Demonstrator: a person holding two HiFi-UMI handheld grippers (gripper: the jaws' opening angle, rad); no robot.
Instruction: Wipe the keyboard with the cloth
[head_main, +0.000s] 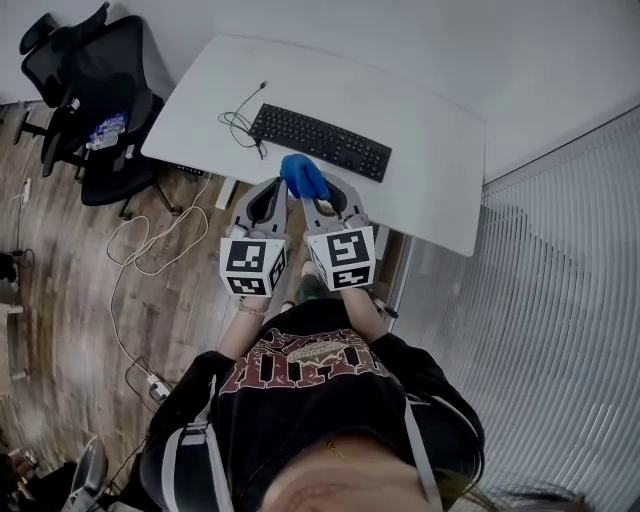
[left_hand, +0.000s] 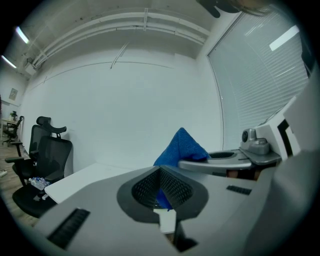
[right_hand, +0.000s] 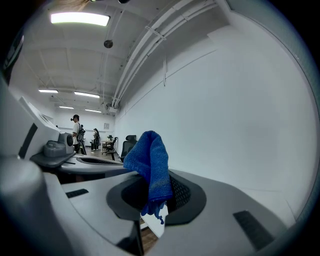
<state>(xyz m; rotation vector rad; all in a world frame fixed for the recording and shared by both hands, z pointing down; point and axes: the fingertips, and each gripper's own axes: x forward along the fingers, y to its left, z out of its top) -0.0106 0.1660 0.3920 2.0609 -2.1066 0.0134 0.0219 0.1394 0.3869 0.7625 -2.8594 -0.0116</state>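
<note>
Head view: cloth (head_main: 303, 177) poised just short of the keyboard (head_main: 320, 141)
My right hand-held gripper (right_hand: 155, 196) clamps it ready for wiping; left hand-held gripper (left_hand: 161, 189) clenched, empty

No readable text; shirt print (head_main: 312, 358) perhaps lettering, too blurred.

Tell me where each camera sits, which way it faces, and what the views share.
Head view: on the person's head, looking steeply down at the white desk, keyboard, left tool, right tool, forearms and torso.
Left gripper view: on the left tool, looking along its jaws toward a white wall; office chair at left.
Right gripper view: on the right tool, looking along its jaws, shut on the blue cloth.
Shared: all three show the cloth; each gripper view catches the other tool.
</note>
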